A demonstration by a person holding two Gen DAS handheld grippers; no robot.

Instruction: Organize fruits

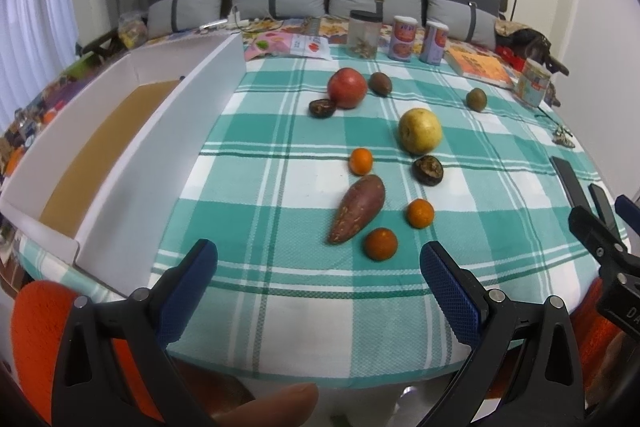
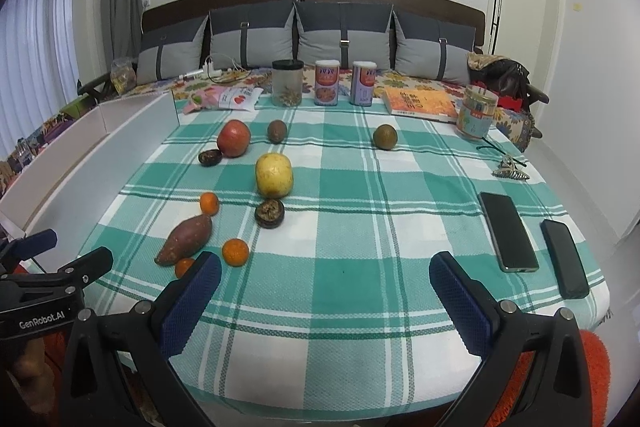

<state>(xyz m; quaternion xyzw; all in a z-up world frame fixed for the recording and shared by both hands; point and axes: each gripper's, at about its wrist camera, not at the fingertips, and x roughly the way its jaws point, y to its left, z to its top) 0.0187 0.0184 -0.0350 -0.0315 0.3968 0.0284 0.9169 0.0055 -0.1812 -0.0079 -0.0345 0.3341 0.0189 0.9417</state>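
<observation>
On the tabletop point(image 1: 304, 311) with its green checked cloth, I see the fruit scattered left of centre: a red apple point(image 1: 347, 87), a yellow pear point(image 1: 420, 131), a sweet potato point(image 1: 357, 209) and three small oranges, the nearest point(image 1: 380, 243) just beside the sweet potato's tip. To the left sits a white box point(image 1: 168, 163) with a brown cardboard floor, holding no fruit. My left gripper point(image 1: 318, 269) hangs spread wide above the near edge, gripping nothing; my right gripper point(image 2: 325, 277) is likewise wide apart and empty. Two phones point(image 2: 508, 231) lie well off to the right.
</observation>
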